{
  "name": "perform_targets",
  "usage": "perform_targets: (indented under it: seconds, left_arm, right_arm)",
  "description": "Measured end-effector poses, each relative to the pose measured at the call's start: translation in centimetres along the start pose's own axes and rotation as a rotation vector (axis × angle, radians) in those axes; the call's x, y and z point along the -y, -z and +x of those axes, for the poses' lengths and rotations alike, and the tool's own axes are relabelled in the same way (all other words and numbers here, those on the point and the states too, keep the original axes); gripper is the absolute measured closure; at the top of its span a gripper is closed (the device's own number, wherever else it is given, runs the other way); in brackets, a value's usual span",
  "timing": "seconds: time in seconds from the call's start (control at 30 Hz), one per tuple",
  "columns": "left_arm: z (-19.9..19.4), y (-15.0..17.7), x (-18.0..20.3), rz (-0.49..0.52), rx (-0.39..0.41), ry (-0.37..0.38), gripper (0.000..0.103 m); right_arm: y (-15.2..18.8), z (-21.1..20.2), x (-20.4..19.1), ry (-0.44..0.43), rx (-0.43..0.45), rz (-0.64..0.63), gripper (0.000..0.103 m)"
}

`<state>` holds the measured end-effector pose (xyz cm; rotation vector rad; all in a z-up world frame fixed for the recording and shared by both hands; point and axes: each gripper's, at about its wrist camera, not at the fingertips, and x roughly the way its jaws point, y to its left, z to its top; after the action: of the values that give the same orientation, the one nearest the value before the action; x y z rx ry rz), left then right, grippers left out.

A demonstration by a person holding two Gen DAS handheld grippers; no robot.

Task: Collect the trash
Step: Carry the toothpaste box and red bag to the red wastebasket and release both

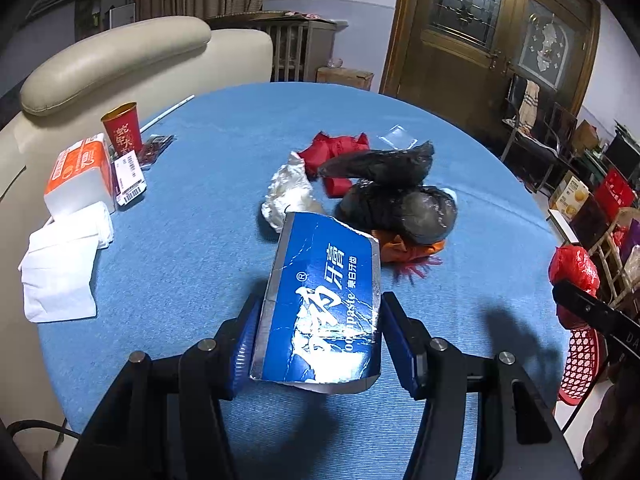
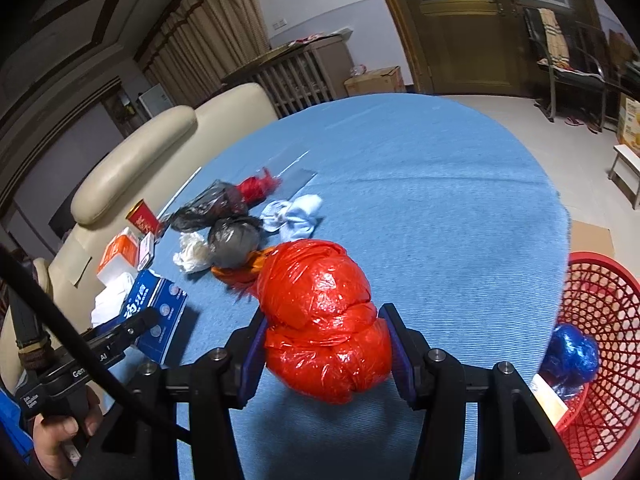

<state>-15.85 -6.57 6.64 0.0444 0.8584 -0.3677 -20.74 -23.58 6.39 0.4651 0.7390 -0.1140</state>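
My left gripper (image 1: 318,330) is shut on a crumpled blue toothpaste box (image 1: 320,300) and holds it above the blue table (image 1: 200,208). My right gripper (image 2: 326,340) is shut on a red plastic bag (image 2: 324,320) over the table's right side. The right gripper with the bag also shows at the right edge of the left wrist view (image 1: 576,268). A red mesh basket (image 2: 600,352) stands beside the table at the right, with a blue bag (image 2: 572,354) inside. A trash pile lies mid-table: black bags (image 1: 396,192), white crumpled paper (image 1: 290,192), red wrapper (image 1: 336,148), orange scrap (image 1: 404,248).
At the table's left are an orange-white tissue pack (image 1: 80,176), loose tissues (image 1: 64,268), a red paper cup (image 1: 122,128) and a labelled packet (image 1: 130,176). A cream sofa (image 1: 112,60) stands behind. A light blue cloth (image 2: 296,212) lies near the pile.
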Motion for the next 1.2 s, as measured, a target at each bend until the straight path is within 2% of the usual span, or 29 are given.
perform_targets:
  seconds: [0.37,0.7,0.87,1.2]
  left_arm:
    - [-0.6,-0.4,2.1,0.044,0.018,0.035,0.043]
    - [-1.3,-0.6,5.9,0.122,0.029,0.093,0.043]
    - [-1.6,-0.8,8.3,0.167,0.036,0.133,0.043]
    - [-1.9,-0.8,14.8,0.286,0.035,0.220,0.043]
  right_arm:
    - [0.5,-3.7,5.5,0.103,0.077,0.132,0.047]
    - [1.3,-7.7,13.6,0.285,0.143,0.277,0.047]
    - [2.4,-8.7,16.7,0.346,0.144,0.337,0.047]
    - [4.6,-9.2,20.3,0.401,0.113,0.418,0.047]
